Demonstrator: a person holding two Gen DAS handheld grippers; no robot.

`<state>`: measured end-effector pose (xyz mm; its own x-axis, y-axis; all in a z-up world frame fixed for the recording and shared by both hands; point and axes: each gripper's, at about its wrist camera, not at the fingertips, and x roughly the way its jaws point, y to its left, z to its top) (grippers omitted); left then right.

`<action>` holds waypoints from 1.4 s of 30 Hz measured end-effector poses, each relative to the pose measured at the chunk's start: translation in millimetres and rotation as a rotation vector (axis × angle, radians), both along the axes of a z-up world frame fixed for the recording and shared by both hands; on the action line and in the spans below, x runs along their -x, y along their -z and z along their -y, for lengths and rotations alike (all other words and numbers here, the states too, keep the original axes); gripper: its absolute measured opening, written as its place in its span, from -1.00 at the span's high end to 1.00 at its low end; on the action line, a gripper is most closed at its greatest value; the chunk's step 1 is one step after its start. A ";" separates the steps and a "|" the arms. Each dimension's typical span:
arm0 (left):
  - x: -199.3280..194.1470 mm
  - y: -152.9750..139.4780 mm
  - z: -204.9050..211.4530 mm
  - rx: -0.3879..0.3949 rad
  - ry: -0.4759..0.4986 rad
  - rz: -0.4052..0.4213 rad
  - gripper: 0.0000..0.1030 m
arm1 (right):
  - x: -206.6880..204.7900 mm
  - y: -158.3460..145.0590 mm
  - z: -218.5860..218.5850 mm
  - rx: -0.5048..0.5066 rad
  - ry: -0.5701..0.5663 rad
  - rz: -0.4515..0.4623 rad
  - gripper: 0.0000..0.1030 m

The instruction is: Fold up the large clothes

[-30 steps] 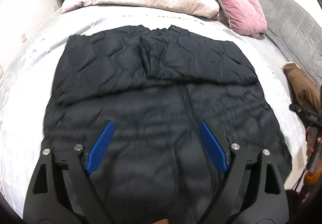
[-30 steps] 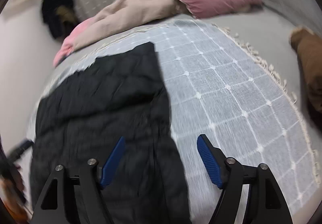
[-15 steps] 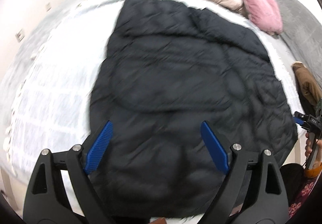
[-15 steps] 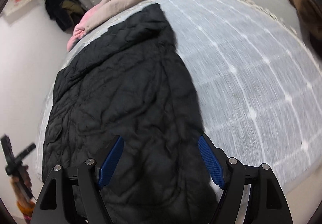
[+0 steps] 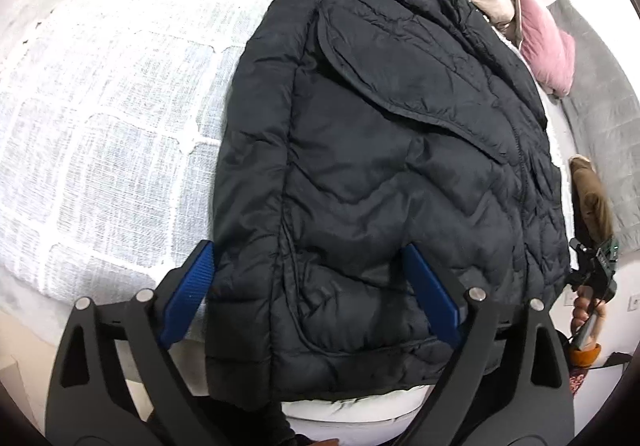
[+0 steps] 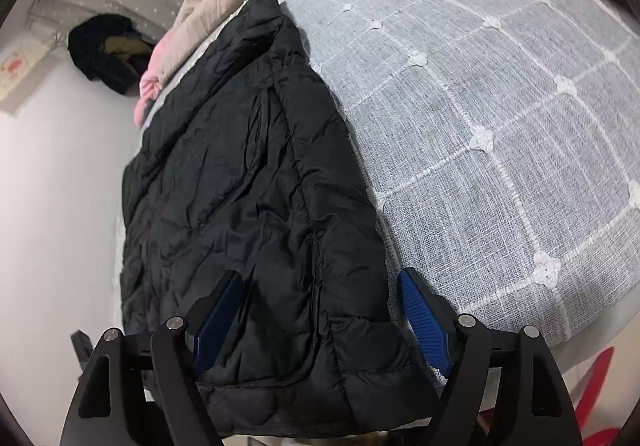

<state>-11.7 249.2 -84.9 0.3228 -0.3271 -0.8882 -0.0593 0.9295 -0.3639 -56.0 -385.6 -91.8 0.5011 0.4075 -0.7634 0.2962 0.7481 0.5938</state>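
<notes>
Slippage is the worry: puffy quilted nylon could squirt out of a shallow pinch, or one hem corner could get grabbed alone, dragging the black puffer jacket (image 5: 384, 173) off the bed (image 5: 104, 117) edge. It lies flat and lengthwise on the white checked spread, hem hanging over the near edge, a sleeve folded across the chest, fabric wrinkled and glossy. Left hand-held gripper (image 5: 308, 294) hovers released, blue pads straddling one hem corner; right hand-held gripper (image 6: 320, 318) is released too, straddling the other.
</notes>
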 end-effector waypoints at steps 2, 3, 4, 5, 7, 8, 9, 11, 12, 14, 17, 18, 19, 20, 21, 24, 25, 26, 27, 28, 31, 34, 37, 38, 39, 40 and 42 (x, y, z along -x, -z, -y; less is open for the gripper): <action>0.7 -0.1 1.9 0.022 0.008 0.007 -0.81 | 1.9 1.3 -0.4 -0.040 -0.010 0.011 -0.56; 0.4 -0.1 2.6 0.034 0.015 0.009 -0.81 | 2.5 4.7 -2.0 -0.088 -0.030 0.014 -0.57; 1.0 0.1 3.8 0.055 0.024 0.013 -0.81 | 2.9 6.3 -4.0 -0.099 -0.044 0.013 -0.57; 1.3 -0.2 4.3 0.071 0.030 0.016 -0.81 | 3.4 5.8 -4.8 -0.091 -0.048 0.015 -0.56; 0.9 0.1 5.5 0.103 0.040 0.020 -0.81 | 3.9 4.7 -8.3 -0.079 -0.064 0.018 -0.55; -0.1 -0.6 5.1 0.121 0.045 0.021 -0.81 | 4.0 4.8 -9.4 -0.078 -0.068 0.017 -0.52; 0.8 -0.8 4.4 0.133 0.048 0.022 -0.77 | 4.5 5.0 -10.5 -0.075 -0.070 0.014 -0.44; 1.8 -0.1 3.3 0.158 0.060 0.017 -0.61 | 5.7 6.6 -11.0 -0.084 -0.067 0.010 -0.30; 2.8 -0.1 0.7 0.161 0.065 0.014 -0.53 | 7.5 7.8 -10.4 -0.089 -0.061 0.007 -0.21; 4.0 0.2 2.1 0.164 0.087 0.012 -0.38 | 9.2 9.4 -10.5 -0.109 -0.054 0.006 -0.03; 7.8 -1.7 4.9 0.151 0.114 0.013 -0.02 | 9.6 13.3 -17.5 -0.128 -0.078 -0.005 0.29; 8.2 -1.9 5.1 0.162 0.122 0.011 0.30 | 9.4 12.8 -22.5 -0.116 -0.094 -0.006 0.43; 9.0 -1.0 5.4 0.197 0.126 0.002 0.49 | 9.1 11.4 -25.8 -0.101 -0.099 -0.001 0.55; 10.8 -1.8 4.7 0.218 0.112 0.004 0.53 | 11.2 5.6 -30.6 -0.062 -0.095 0.021 0.60; 12.3 -4.5 3.9 0.221 0.104 0.016 0.60 | 12.6 0.7 -34.2 -0.035 -0.093 0.040 0.68; 18.4 -21.1 4.1 0.227 0.091 0.101 0.68 | 19.0 -14.6 -44.6 0.014 -0.075 0.110 0.76; 21.4 -29.4 4.9 0.232 0.093 0.136 0.70 | 22.0 -18.4 -46.3 0.014 -0.069 0.132 0.77; 24.4 -38.8 6.1 0.238 0.101 0.168 0.70 | 25.2 -22.4 -47.5 0.008 -0.060 0.159 0.78; 26.0 -46.1 6.7 0.246 0.107 0.189 0.70 | 30.4 -26.6 -48.6 -0.002 -0.051 0.187 0.79; 28.9 -56.5 7.0 0.260 0.114 0.213 0.71 | 33.9 -30.3 -49.4 -0.005 -0.044 0.211 0.80; 36.7 -86.5 7.1 0.290 0.130 0.288 0.72 | 48.4 -45.0 -50.2 -0.015 -0.031 0.286 0.81; 47.8 -118.5 8.8 0.308 0.155 0.376 0.72 | 63.9 -62.2 -50.4 -0.028 -0.025 0.355 0.82; 62.8 -146.9 12.0 0.333 0.182 0.452 0.72 | 76.0 -83.4 -47.1 -0.037 -0.011 0.411 0.83; 67.8 -154.9 12.4 0.347 0.192 0.469 0.72 | 80.6 -90.9 -45.3 -0.042 -0.004 0.431 0.83; 70.4 -160.8 9.8 0.359 0.199 0.479 0.72 | 85.4 -97.5 -43.8 -0.045 0.002 0.449 0.83; 74.5 -168.3 9.1 0.379 0.205 0.491 0.73 | 90.0 -104.2 -42.7 -0.043 0.008 0.468 0.83; 79.8 -181.0 6.3 0.410 0.217 0.512 0.73 | 102.7 -124.0 -40.0 -0.029 0.028 0.517 0.83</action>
<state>-91.5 242.9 96.0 0.5577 -0.7089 -0.4318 0.3859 0.6820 -0.6212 -158.7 -345.7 32.2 0.8207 0.4059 -0.4022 -0.0218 0.7255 0.6878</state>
